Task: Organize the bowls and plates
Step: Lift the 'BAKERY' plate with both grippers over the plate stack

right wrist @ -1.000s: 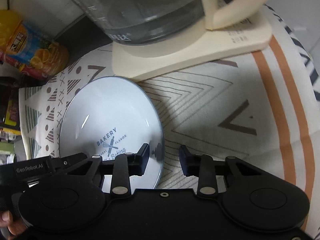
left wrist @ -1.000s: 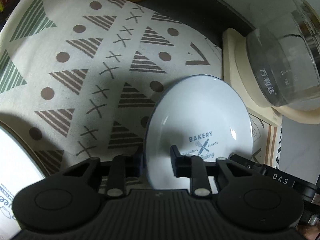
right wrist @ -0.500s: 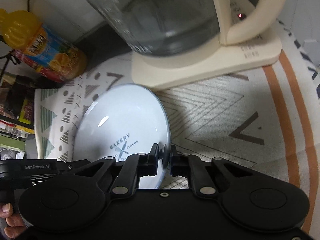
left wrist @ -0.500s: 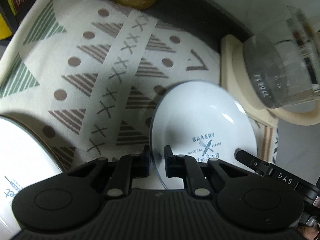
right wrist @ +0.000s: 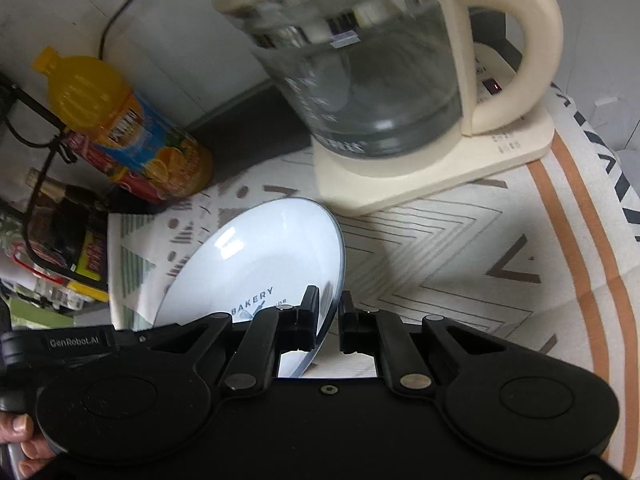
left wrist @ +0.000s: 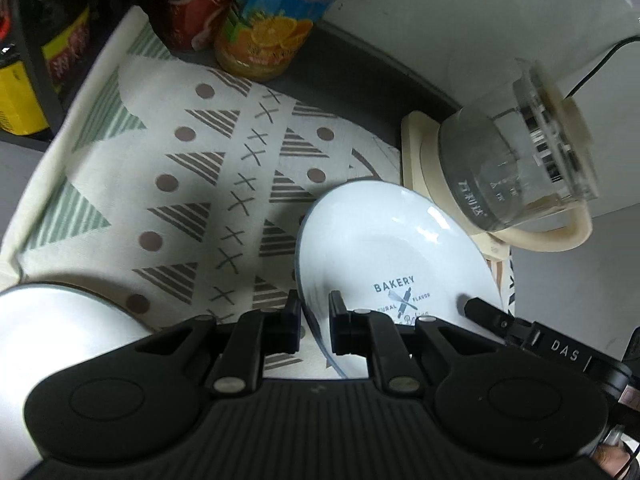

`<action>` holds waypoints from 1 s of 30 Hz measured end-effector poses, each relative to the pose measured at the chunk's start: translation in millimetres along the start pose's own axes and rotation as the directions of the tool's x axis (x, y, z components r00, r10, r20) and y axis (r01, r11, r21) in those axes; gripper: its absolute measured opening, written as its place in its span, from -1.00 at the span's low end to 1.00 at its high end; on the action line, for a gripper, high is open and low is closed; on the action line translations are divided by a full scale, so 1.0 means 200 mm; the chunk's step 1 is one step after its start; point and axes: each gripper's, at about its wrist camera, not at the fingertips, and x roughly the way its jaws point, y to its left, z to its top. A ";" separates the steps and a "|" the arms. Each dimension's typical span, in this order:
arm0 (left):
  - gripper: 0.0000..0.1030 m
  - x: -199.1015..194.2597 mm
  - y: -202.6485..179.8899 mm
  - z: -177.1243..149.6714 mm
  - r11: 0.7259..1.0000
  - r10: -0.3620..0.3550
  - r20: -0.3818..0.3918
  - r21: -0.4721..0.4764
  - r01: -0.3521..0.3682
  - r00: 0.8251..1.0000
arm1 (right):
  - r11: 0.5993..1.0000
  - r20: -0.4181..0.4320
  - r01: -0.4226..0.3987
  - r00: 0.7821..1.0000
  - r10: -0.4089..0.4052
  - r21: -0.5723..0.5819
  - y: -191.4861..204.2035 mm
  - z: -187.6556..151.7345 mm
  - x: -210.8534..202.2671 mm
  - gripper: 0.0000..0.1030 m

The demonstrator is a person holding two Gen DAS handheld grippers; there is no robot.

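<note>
At the far left of the left wrist view, part of a second white dish [left wrist: 60, 320] lies at the frame edge on the patterned cloth [left wrist: 180, 200]; a second ago only a sliver of it showed. Bottles, one an orange juice bottle [left wrist: 264, 40], stand at the cloth's far edge and are now far more in view than before.

The left gripper [left wrist: 314, 320] is clenched on the left rim of the white plate [left wrist: 392, 256], which bears the word BAKERY. A second ago its jaws stood apart around that rim; they have closed onto it since. The plate now tilts, its left rim raised clear of the cloth, where earlier it lay flat. At the plate's right side the other tool's fingertip [left wrist: 476, 306] reaches onto it.

Right of the plate stands the glass kettle [left wrist: 516, 168] on its cream base, close beside the plate's far edge.

In the right wrist view, the right gripper [right wrist: 330, 318] is likewise clamped on the plate's [right wrist: 264, 264] right rim; its jaws were spread a second ago. The plate hangs between both tools, above the cloth [right wrist: 460, 260], with the kettle [right wrist: 380, 80] behind it. A hand [right wrist: 20, 436] shows at the lower left corner.
</note>
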 end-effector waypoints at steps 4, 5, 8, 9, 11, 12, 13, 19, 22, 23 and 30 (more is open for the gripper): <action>-0.78 -0.09 0.06 -0.01 1.000 -0.016 0.017 0.005 0.016 1.000 | 0.999 0.051 -0.016 0.999 0.017 -0.036 0.10 -0.02 -0.06 -0.81; -0.78 -0.10 0.08 -0.02 1.000 -0.020 0.021 0.002 0.020 1.000 | 0.999 0.057 -0.018 0.998 0.020 -0.040 0.12 -0.03 -0.07 -0.81; -0.78 -0.17 0.14 -0.04 1.000 -0.029 0.033 -0.007 0.029 0.999 | 0.998 0.066 -0.019 0.998 0.023 -0.053 0.19 -0.05 -0.08 -0.81; -0.78 -0.18 0.16 -0.04 0.999 -0.030 0.037 -0.008 0.031 0.999 | 0.998 0.069 -0.020 0.997 0.024 -0.059 0.21 -0.07 -0.08 -0.81; -0.78 -0.22 0.21 -0.06 0.999 -0.032 0.040 -0.012 0.033 0.999 | 0.997 0.074 -0.021 0.997 0.026 -0.069 0.26 -0.10 -0.09 -0.81; -0.78 -0.24 0.23 -0.07 0.999 -0.033 0.041 -0.014 0.034 0.999 | 0.997 0.075 -0.022 0.997 0.028 -0.072 0.28 -0.12 -0.09 -0.81; -0.78 -0.26 0.26 -0.08 0.999 -0.034 0.043 -0.015 0.035 0.998 | 0.997 0.075 -0.022 0.997 0.028 -0.076 0.30 -0.14 -0.09 -0.81; -0.78 -0.36 0.39 -0.13 0.999 -0.035 0.049 -0.026 0.036 0.998 | 0.996 0.074 -0.030 0.997 0.036 -0.084 0.42 -0.26 -0.11 -0.81; -0.78 -0.40 0.46 -0.15 0.999 -0.032 0.048 -0.024 0.033 0.998 | 0.996 0.073 -0.029 0.997 0.035 -0.087 0.48 -0.33 -0.12 -0.81; -0.78 -0.42 0.48 -0.15 0.999 -0.031 0.049 -0.023 0.033 0.998 | 0.996 0.072 -0.029 0.997 0.035 -0.086 0.50 -0.35 -0.12 -0.81; -0.78 -0.51 0.64 -0.22 0.999 -0.029 0.048 -0.014 0.030 0.998 | 0.997 0.075 -0.024 0.997 0.030 -0.078 0.63 -0.51 -0.13 -0.80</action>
